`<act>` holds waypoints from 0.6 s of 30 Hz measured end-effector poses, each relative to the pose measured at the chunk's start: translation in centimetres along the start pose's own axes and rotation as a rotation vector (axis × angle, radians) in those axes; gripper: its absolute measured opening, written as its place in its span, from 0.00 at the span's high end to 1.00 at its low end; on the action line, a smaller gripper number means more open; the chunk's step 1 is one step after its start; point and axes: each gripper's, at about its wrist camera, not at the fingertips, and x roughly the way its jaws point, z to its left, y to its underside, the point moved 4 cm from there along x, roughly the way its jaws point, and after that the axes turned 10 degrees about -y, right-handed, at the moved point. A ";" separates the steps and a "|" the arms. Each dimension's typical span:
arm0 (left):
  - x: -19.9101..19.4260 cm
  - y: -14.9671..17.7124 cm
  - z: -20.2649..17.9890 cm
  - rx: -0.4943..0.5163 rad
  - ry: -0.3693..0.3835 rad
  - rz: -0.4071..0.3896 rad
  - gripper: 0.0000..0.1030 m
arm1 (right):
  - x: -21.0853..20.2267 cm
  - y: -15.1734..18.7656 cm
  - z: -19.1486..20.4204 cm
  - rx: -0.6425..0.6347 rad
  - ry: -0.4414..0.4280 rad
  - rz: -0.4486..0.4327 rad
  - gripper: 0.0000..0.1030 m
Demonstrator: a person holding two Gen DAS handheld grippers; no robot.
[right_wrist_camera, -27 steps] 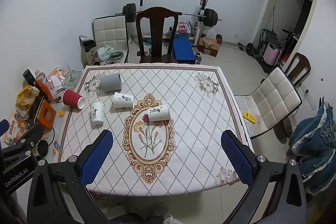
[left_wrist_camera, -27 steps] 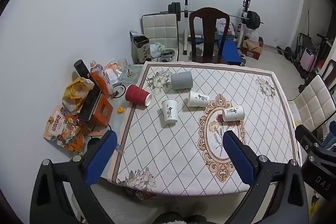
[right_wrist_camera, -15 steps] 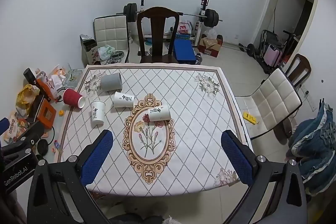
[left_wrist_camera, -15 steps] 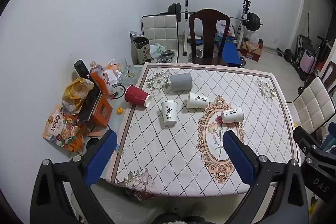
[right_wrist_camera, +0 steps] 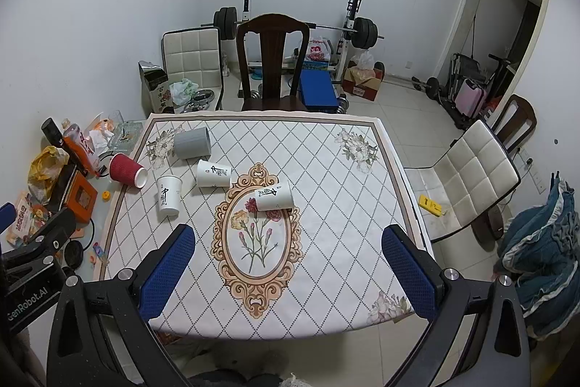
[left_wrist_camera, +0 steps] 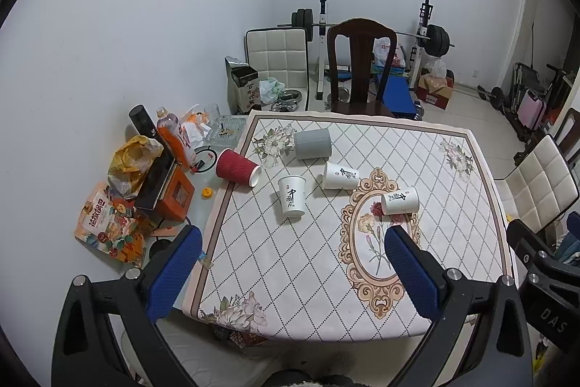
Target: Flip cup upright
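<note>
Above table (right_wrist_camera: 326,169), both grippers (left_wrist_camera: 290,263) (right_wrist_camera: 288,260) hover, fingers (right_wrist_camera: 166,267) spread.

light: even, bright indoor | shadows: soft | focus: sharp | edges: fisheye-bent, dark vignette

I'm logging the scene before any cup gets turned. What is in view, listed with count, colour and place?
white paper cups: three, black lettering, on the table; two lie on their sides, the left one looks to stand mouth up
red cup: one, ribbed, on its side at the table's left edge
grey cup: one, on its side, far left of the table
table: one, white diamond-pattern cloth with a floral oval
dark wooden chair: one, behind the table
white padded chair: one, right of the table
barbell rack: one, against the back wall
left hand-held gripper: blue pads, open, above the near edge
right hand-held gripper: blue pads, open, above the near edge
</note>
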 end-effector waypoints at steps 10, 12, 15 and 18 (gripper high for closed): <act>-0.5 -0.2 -0.2 -0.003 -0.005 -0.012 0.00 | -0.6 0.0 0.0 -0.002 -0.007 -0.010 0.00; -0.5 -0.3 -0.2 -0.002 -0.007 -0.014 0.00 | -0.6 0.0 0.0 -0.002 -0.007 -0.010 0.00; -0.6 -0.3 -0.1 -0.003 -0.008 -0.016 0.00 | -0.8 -0.1 0.1 -0.003 -0.008 -0.011 0.00; -0.8 -0.4 0.0 -0.004 -0.007 -0.019 0.00 | -0.8 -0.1 0.1 -0.002 -0.009 -0.012 0.00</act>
